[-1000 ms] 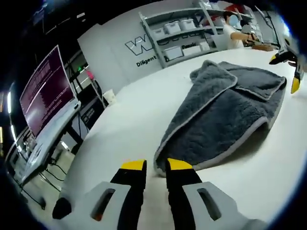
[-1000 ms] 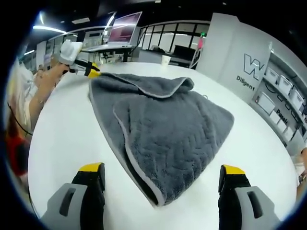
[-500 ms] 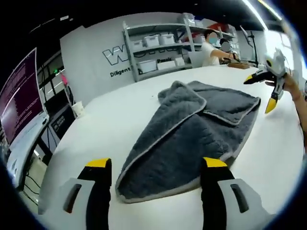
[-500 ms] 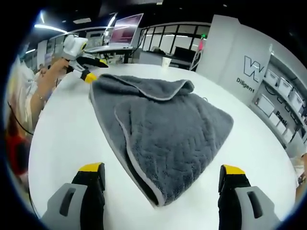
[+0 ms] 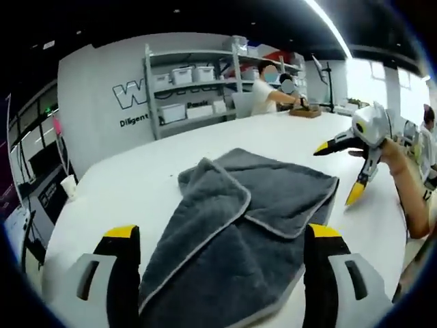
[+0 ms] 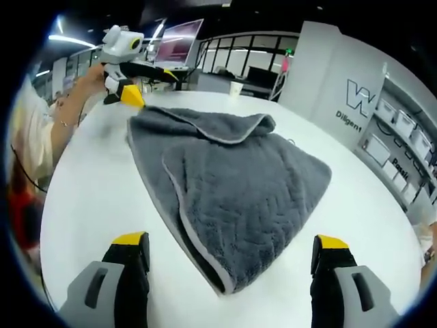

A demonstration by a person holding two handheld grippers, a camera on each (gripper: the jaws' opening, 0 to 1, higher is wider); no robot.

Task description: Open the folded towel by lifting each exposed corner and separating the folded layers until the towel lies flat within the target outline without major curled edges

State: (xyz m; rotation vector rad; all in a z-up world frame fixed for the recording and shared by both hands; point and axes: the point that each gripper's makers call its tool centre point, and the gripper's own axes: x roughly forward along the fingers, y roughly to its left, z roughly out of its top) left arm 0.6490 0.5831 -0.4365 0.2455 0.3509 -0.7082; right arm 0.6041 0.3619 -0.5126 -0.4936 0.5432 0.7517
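A grey towel (image 5: pixel 239 232) lies folded on a white table (image 5: pixel 136 184). In the left gripper view, the left gripper (image 5: pixel 218 236) has its two yellow-tipped jaws spread wide apart and holds nothing. The towel sits between and just ahead of those jaws, its near edge running down between them. A pale trimmed flap is folded back across the towel's middle, and the far part is bunched into a rounded fold.

Ahead and to the right of the left gripper, beyond the towel's far corner, the right gripper (image 5: pixel 345 171) comes into that view, held in a person's hand (image 5: pixel 392 154). Its jaws are parted and it hangs just above the table, near the towel's edge without touching it.

In the right gripper view, the right gripper (image 6: pixel 231 240) also has its jaws released, wide apart and gripping nothing. The towel (image 6: pixel 232 181) spreads ahead between them, its nearest corner pointing back toward the gripper. A curled, trimmed edge rises along the towel's far side.

Far ahead and to the left of the right gripper, past the towel's far corner, the left gripper (image 6: pixel 147 85) appears in a hand (image 6: pixel 92 78), lifted above the table with jaws parted and clear of the cloth.

Behind the table stand shelves (image 5: pixel 198 82) with white bins, a wall with lettering, and a monitor (image 6: pixel 177 31) on a desk.
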